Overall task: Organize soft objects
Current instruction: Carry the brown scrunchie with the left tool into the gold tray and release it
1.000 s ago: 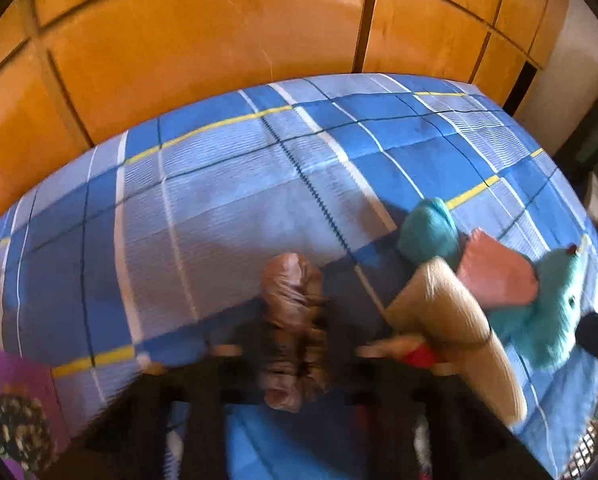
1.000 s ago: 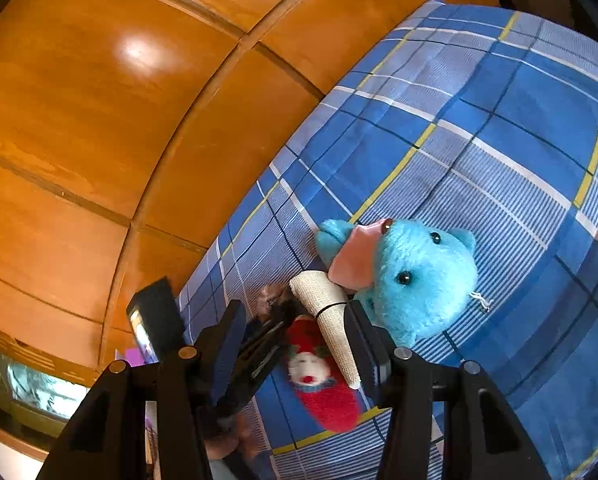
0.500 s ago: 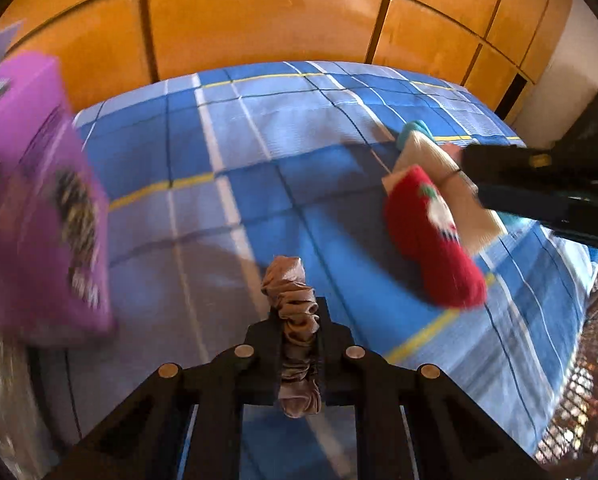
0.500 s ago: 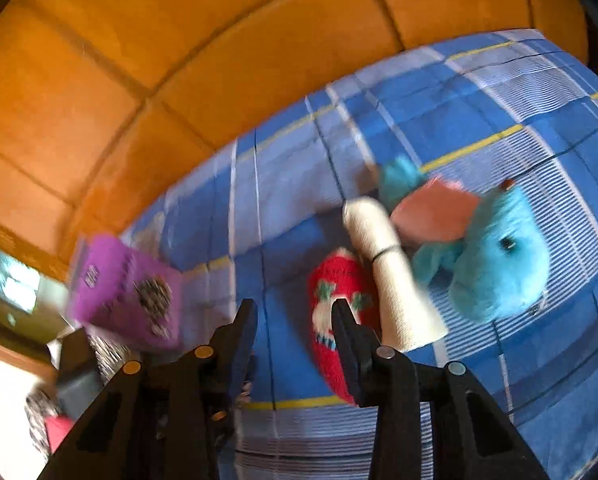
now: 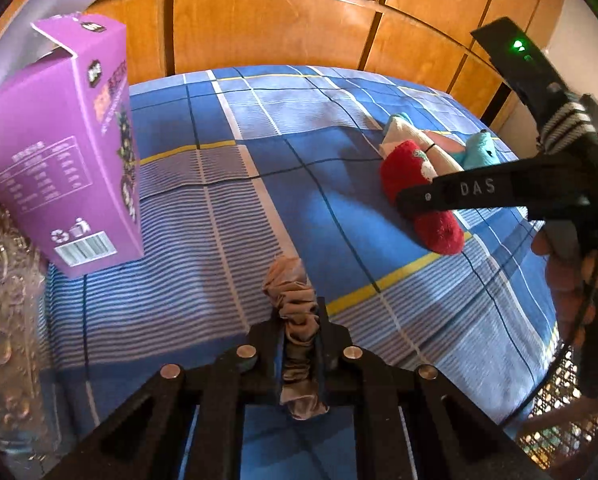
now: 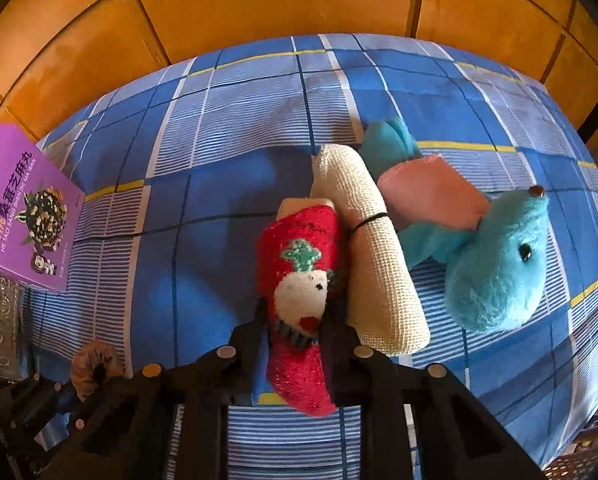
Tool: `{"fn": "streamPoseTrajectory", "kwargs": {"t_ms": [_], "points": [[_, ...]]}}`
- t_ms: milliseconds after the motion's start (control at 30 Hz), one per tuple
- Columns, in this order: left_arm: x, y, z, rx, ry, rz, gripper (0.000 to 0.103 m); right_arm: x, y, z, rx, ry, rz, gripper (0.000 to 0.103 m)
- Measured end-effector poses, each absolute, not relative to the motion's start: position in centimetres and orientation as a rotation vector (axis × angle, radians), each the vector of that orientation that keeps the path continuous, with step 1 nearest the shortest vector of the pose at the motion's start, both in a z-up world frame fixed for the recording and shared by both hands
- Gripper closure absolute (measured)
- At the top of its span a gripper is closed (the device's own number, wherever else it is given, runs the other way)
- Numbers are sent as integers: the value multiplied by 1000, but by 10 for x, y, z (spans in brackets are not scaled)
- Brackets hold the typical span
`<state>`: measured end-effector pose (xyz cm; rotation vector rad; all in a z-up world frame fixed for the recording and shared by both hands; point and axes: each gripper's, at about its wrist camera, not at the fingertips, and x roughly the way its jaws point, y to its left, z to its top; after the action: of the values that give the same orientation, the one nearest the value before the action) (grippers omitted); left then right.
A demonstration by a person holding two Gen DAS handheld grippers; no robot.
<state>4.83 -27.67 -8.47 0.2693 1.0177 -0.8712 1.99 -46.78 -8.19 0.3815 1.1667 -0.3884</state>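
Pointing steeply down at the bed (image 5: 227, 216), the left gripper (image 5: 299, 344) pinched a brown scrunchie (image 5: 295, 320) between its fingers. The right gripper (image 6: 295, 320), also aimed steeply down, had just been closing, its fingers squeezing the red sock (image 6: 299, 256). Beyond lay a cream roll (image 6: 371, 248), a blue plush toy (image 6: 495, 256) and, far left, a purple box (image 5: 59, 168).

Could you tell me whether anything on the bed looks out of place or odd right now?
The purple box stands out: it is a stiff carton with its top flap open, at the bed's edge, while everything else is soft. The red sock, cream roll and blue plush toy lie bunched together, touching.
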Motion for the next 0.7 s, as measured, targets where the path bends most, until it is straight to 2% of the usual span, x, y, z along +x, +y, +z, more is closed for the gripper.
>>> {"fn": "streamPoseTrajectory", "kwargs": {"t_ms": [233,467,700], "points": [[48,-278,-44,236,964,-914,92,16,-469,-84,413,1175,-384,78],[60,-308,8,243,887,-945,92,22,-449,-81,292,1186,-384,75],[126,-305,62,176,815,-827,92,22,-449,-81,280,1191,-384,75]]}}
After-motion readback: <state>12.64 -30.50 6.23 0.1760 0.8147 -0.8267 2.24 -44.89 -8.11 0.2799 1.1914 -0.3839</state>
